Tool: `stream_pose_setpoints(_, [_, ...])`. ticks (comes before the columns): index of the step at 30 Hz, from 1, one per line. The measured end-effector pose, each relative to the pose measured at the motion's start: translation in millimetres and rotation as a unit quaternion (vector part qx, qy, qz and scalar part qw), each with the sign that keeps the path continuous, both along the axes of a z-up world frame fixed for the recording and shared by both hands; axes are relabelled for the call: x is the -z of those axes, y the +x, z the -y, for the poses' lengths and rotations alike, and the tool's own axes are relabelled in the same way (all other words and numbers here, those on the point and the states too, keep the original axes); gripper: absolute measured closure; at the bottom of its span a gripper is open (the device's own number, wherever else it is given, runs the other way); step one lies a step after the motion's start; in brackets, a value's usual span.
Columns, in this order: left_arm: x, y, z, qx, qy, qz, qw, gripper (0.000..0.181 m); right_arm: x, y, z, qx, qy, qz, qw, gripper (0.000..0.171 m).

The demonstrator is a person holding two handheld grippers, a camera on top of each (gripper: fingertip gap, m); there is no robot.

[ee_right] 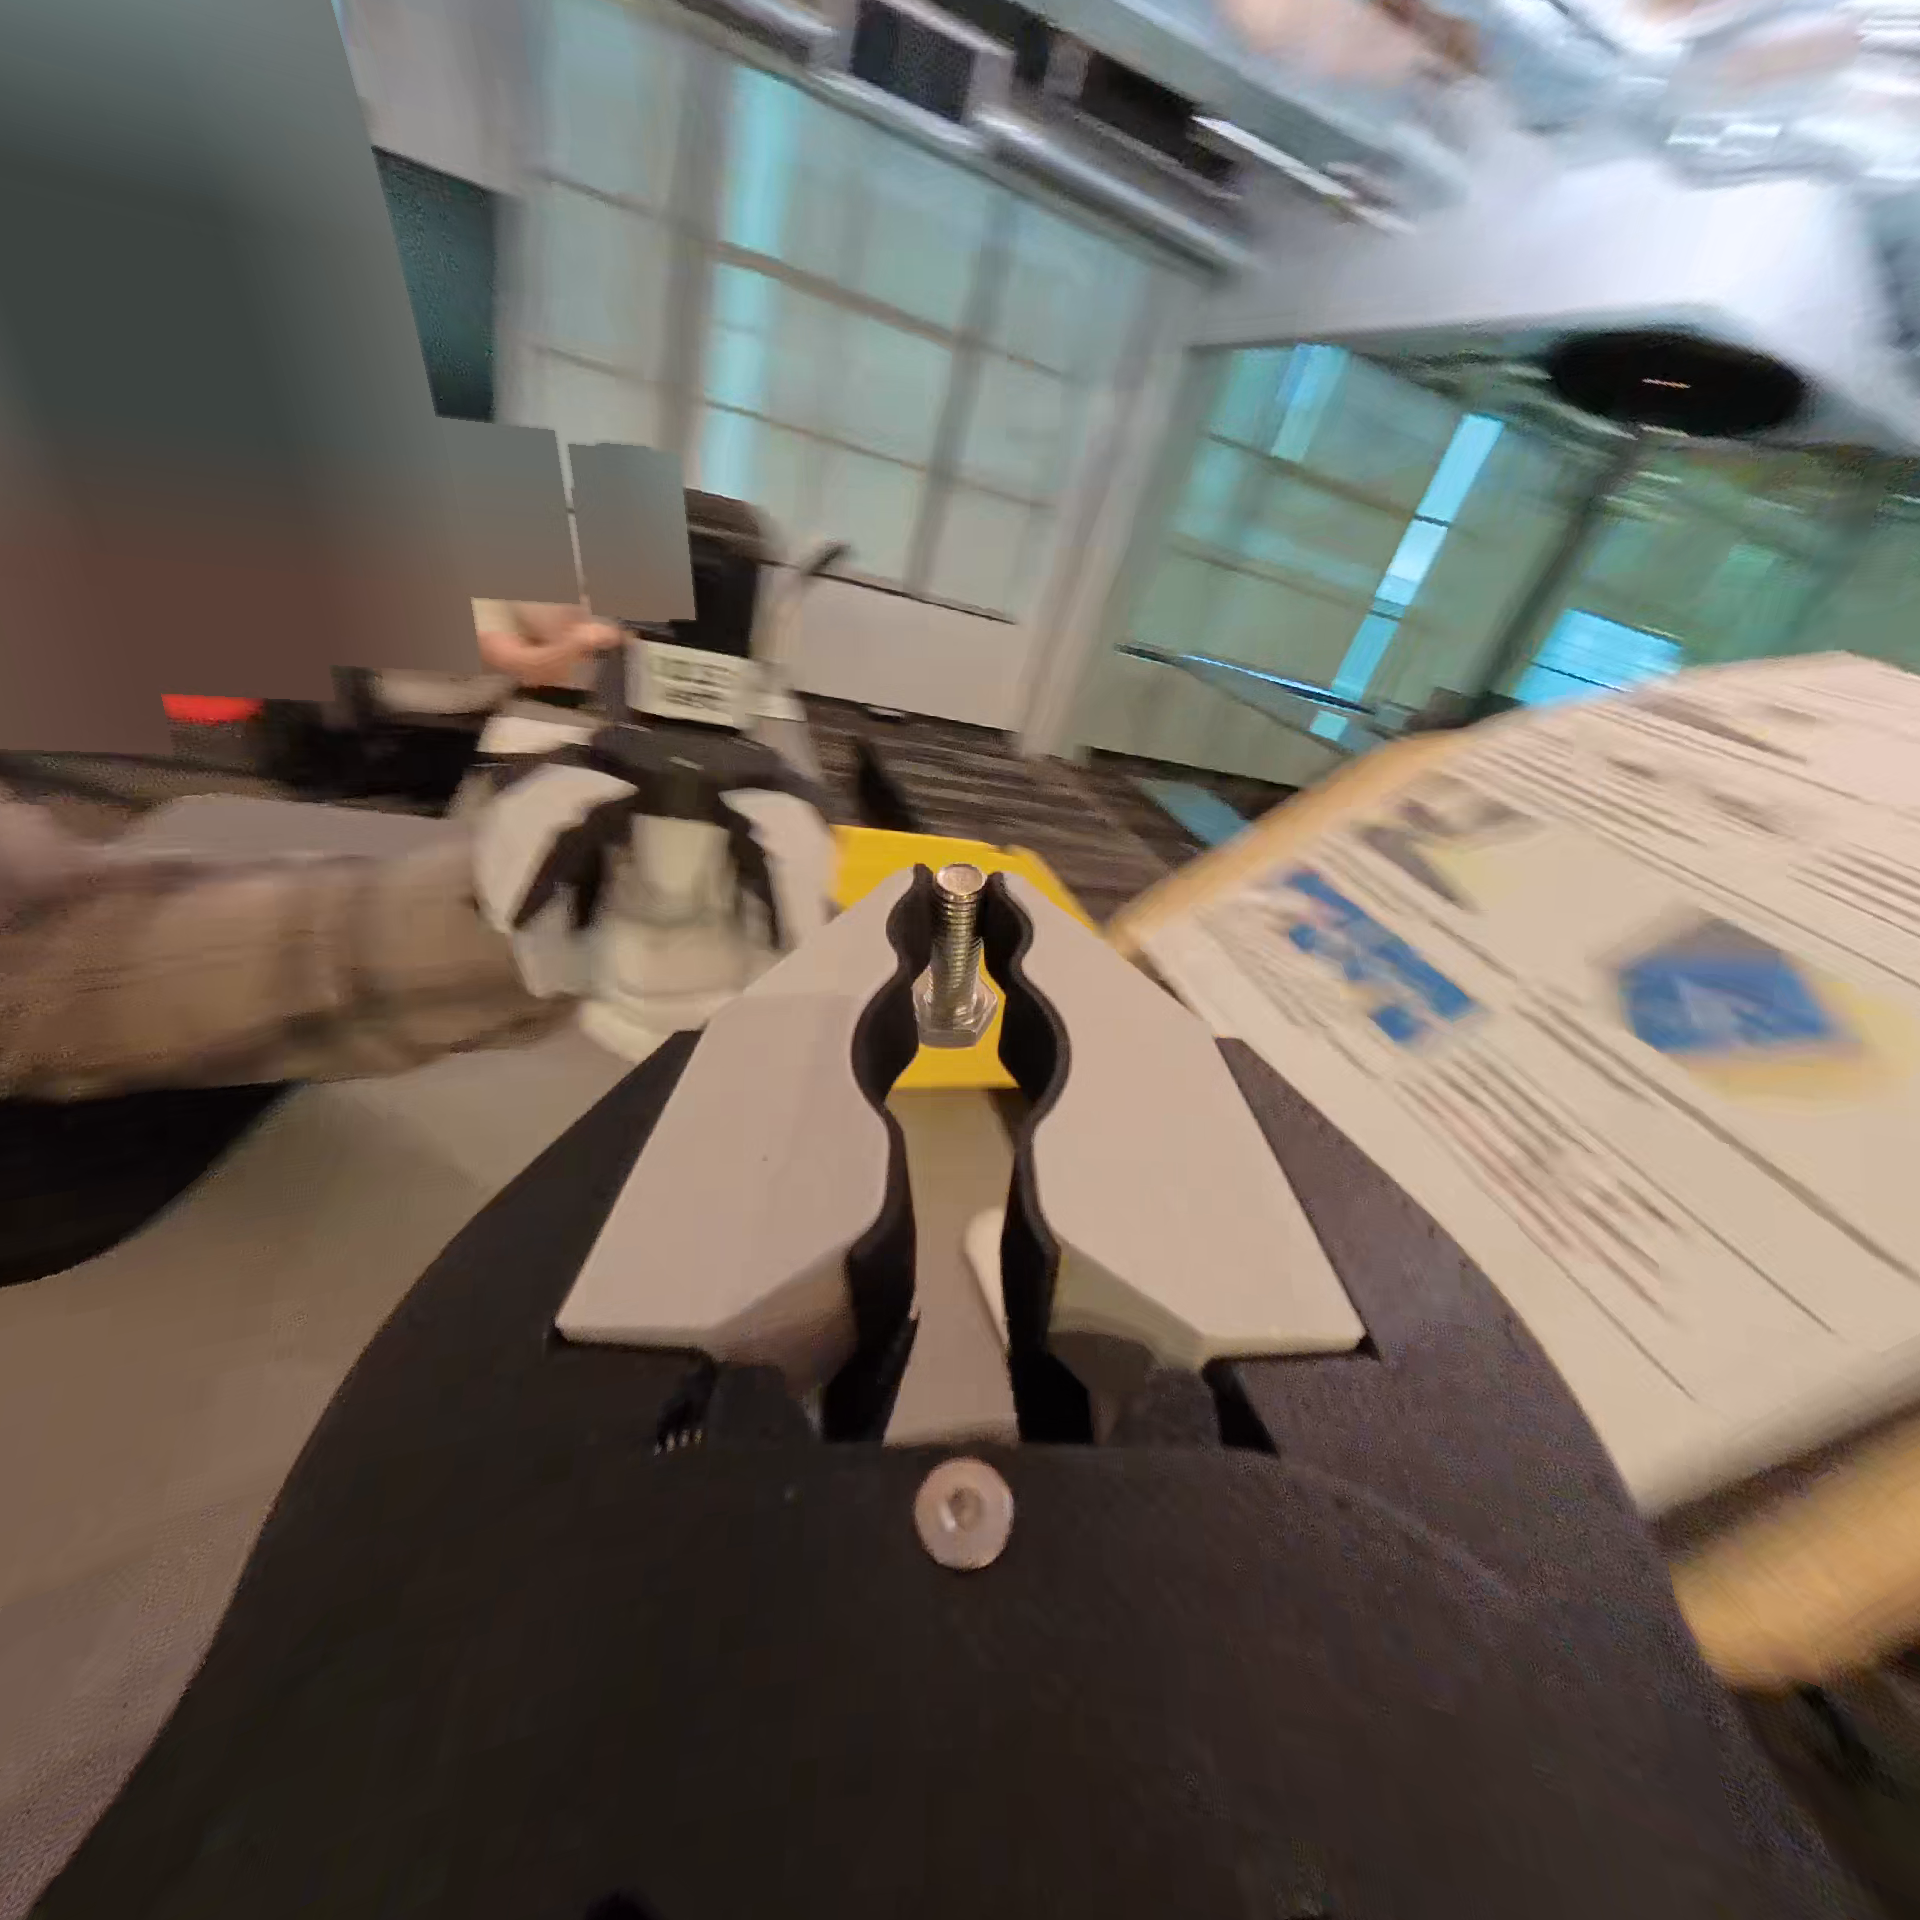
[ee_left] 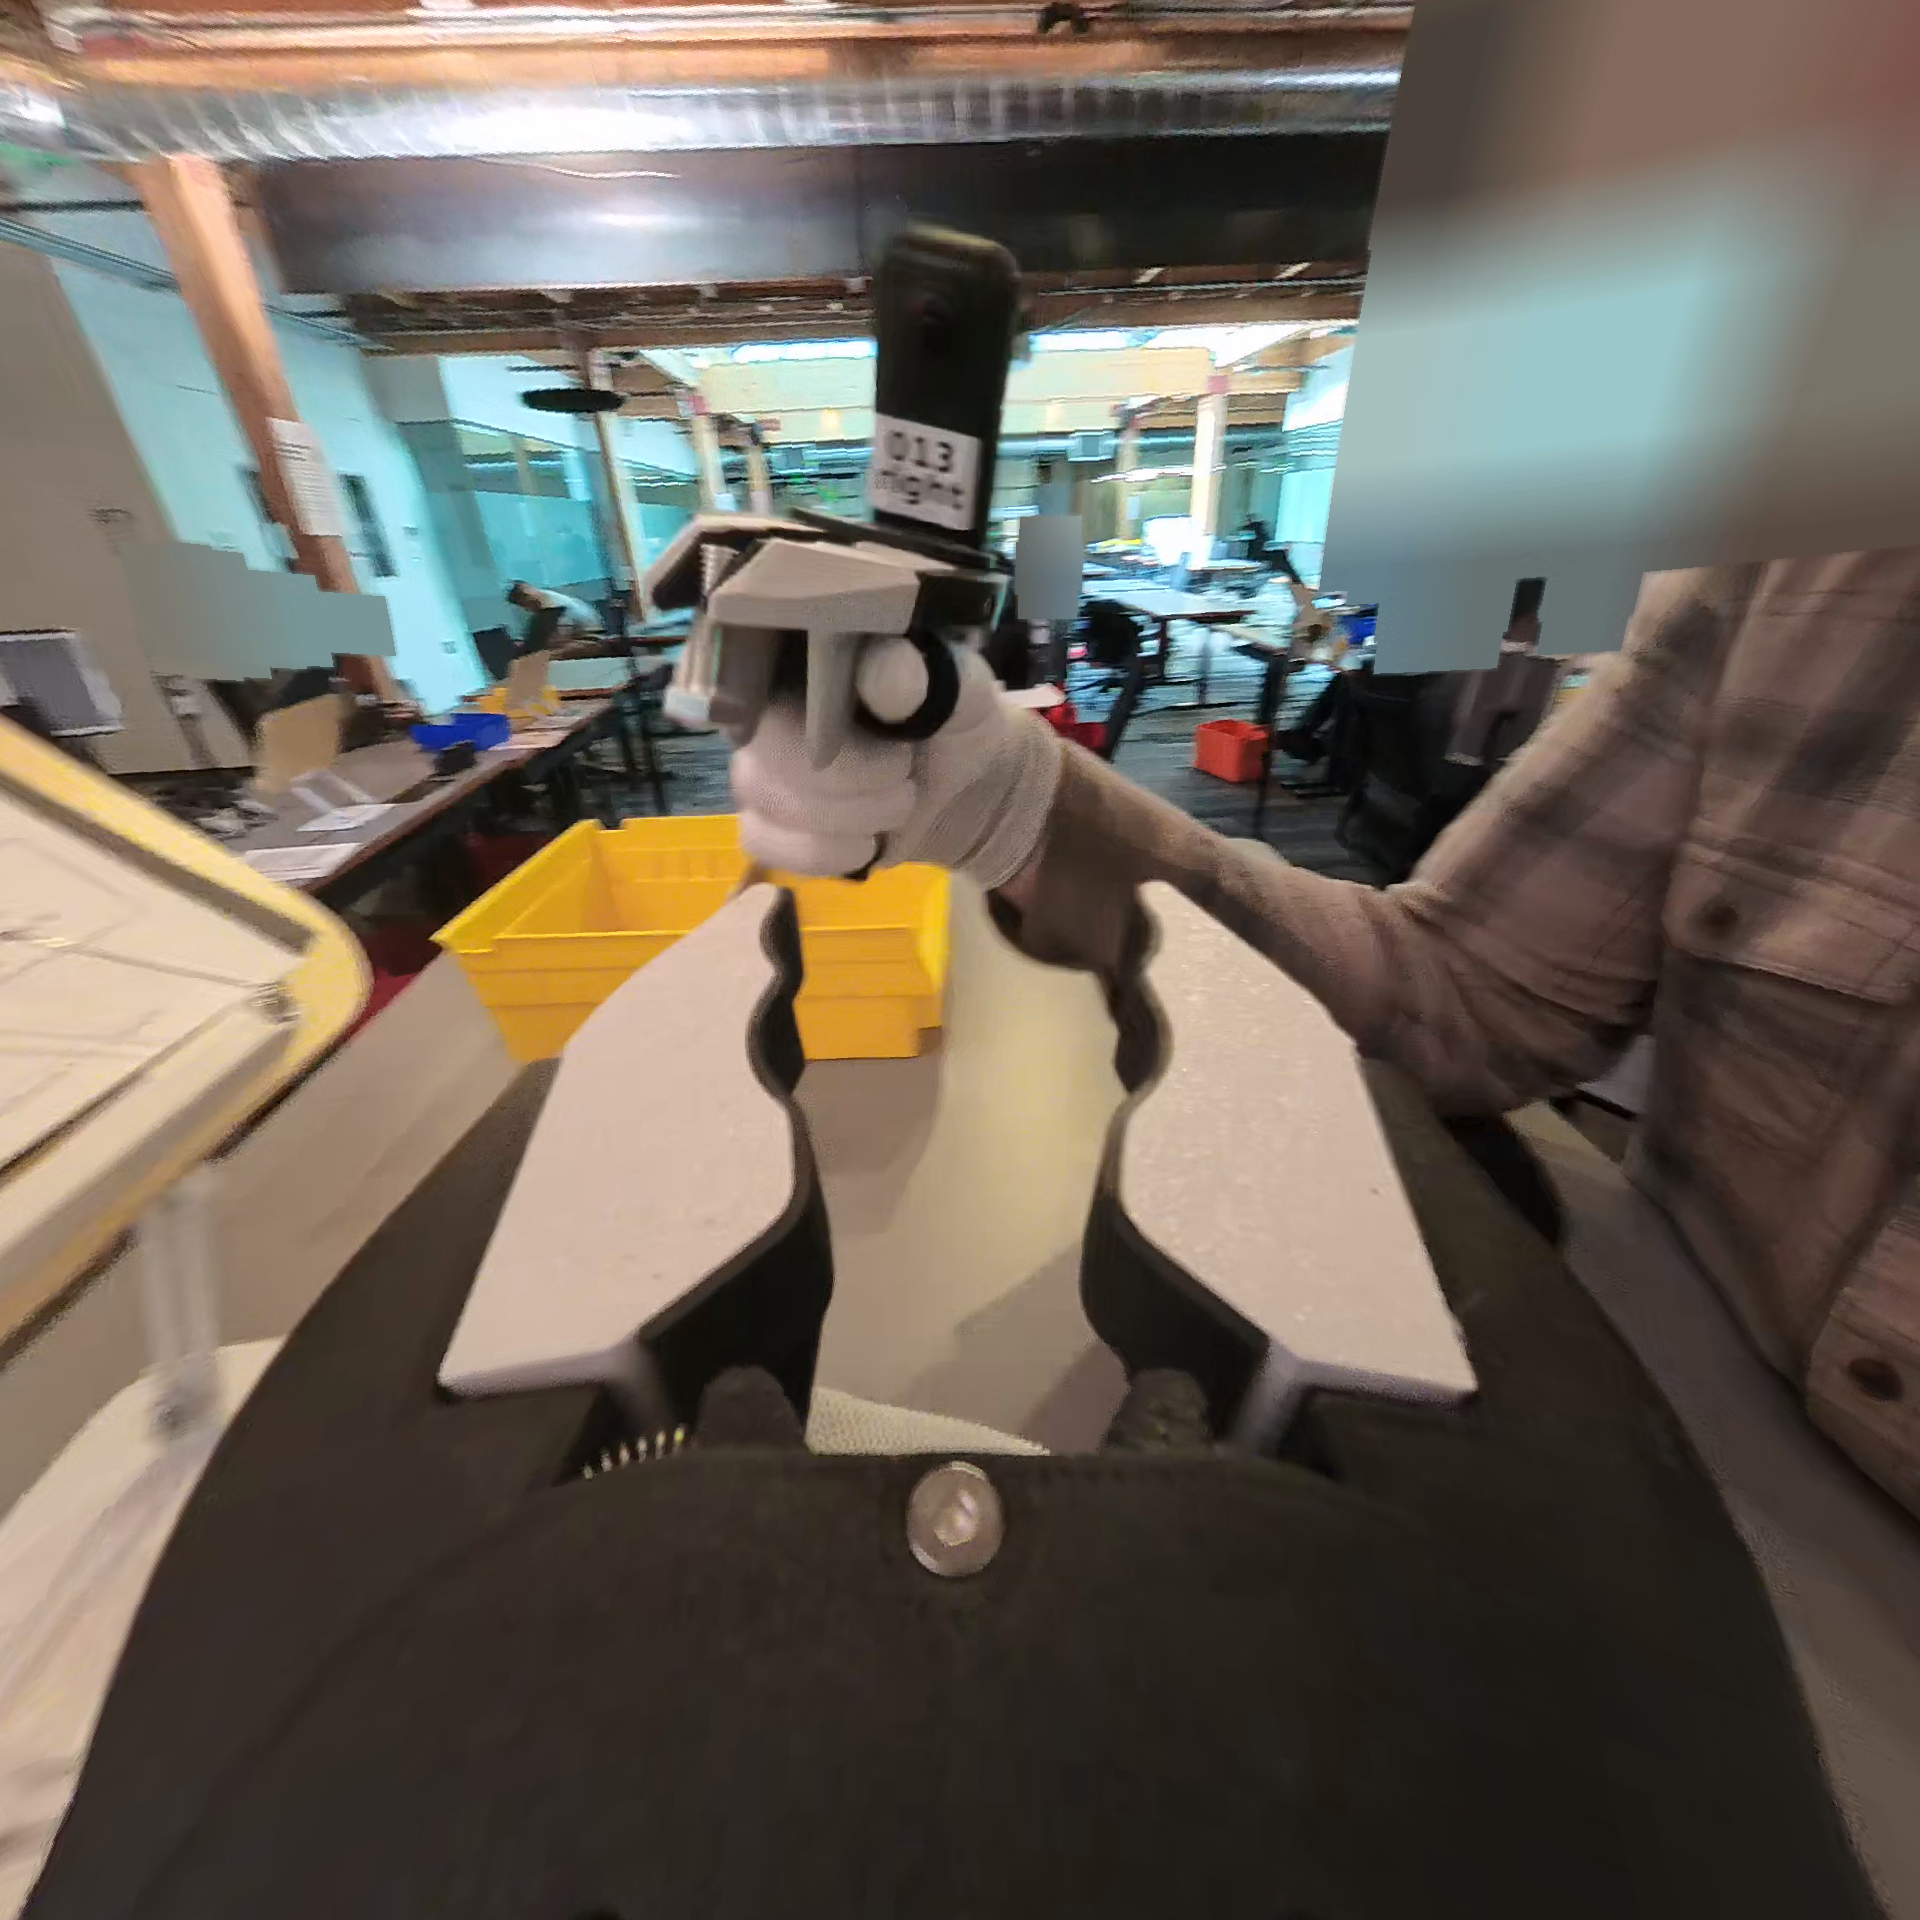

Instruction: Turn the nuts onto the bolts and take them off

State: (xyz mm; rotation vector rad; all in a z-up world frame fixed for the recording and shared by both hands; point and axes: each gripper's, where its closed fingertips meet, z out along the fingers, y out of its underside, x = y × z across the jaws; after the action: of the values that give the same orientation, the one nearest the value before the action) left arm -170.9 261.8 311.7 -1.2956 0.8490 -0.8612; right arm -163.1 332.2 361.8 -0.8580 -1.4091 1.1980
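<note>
Here, only your right wrist view shows the bolt (ee_right: 957, 961): your right tongs (ee_right: 954, 883) pinch it by its threaded shank, near the fingertips. It is silver metal, standing upright, its flat end on top and a hexagonal piece (head or nut, I cannot tell which) at the bottom. Behind it sits a yellow bin (ee_right: 940, 847), and a large printed sheet with a yellow border (ee_right: 1558, 1039) leans at the right.

Your left wrist view shows your left tongs (ee_left: 862, 914) spread apart and holding nothing, above the grey bench (ee_left: 436, 1091). Beyond them the yellow bin (ee_left: 644, 925) shows its open top. Farther off, your white-gloved right hand (ee_left: 883, 790) holds the right tongs (ee_left: 717, 686) raised; the bolt cannot be made out there.
</note>
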Motion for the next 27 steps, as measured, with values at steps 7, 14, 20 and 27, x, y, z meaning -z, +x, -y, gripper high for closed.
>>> stream_pose_setpoints(7, [1.5, -31.8, -20.9, -0.115, 0.014, -0.048, 0.992, 0.181, 73.1, 131.9, -219.0, 0.437, -0.083, 0.104, 0.890, 0.164])
stream_pose_setpoints(14, [22.1, -40.4, -30.4, -0.149, -0.002, -0.115, 0.982, 0.178, 185.6, 190.4, -281.9, 0.531, -0.169, 0.243, 0.794, 0.164])
stream_pose_setpoints(20, [33.0, -54.1, -36.8, -0.178, -0.016, -0.148, 0.973, 0.174, 216.3, 195.5, -288.4, 0.539, -0.193, 0.292, 0.766, 0.164])
stream_pose_setpoints(27, [18.3, -106.8, -37.0, -0.287, -0.014, -0.178, 0.941, 0.157, 197.0, 191.9, -286.9, 0.552, -0.160, 0.277, 0.770, 0.139])
